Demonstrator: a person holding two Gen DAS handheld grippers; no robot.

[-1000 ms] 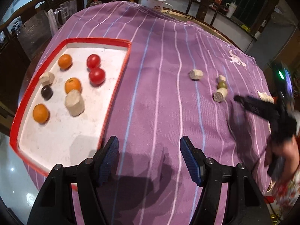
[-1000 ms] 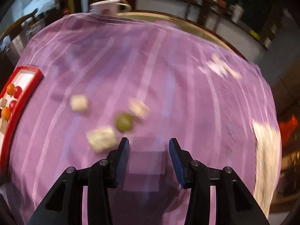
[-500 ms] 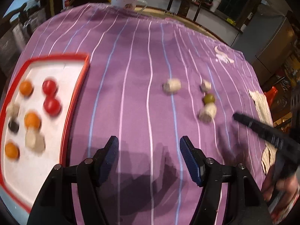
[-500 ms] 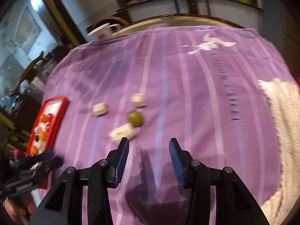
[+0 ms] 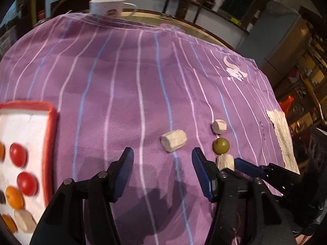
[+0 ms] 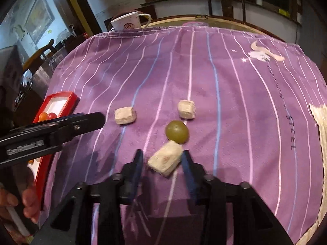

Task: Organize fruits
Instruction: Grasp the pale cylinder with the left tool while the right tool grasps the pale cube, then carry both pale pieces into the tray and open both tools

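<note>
Fruit pieces sit low in centre frame on my right wrist view: a pale chunk point(image 6: 165, 159) lies between my right gripper point(image 6: 162, 161) jaws, which have just been closing, one pad touching, touching the green grape point(image 6: 176, 131). My left gripper point(image 5: 162, 159) hangs open over purple cloth point(image 5: 122, 81), also narrowing. Red tray point(image 5: 50, 143) stays far left.

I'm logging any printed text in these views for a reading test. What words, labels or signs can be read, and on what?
"STEEL": dark letters on the purple striped cloth, at near its right edge; the word before it is too warped to read.
Embossed label on the left gripper's arm, seen at: too blurred to read.
Mug: a cartoon face, no words.
Cloth logo: a pale figure, no letters.
</note>
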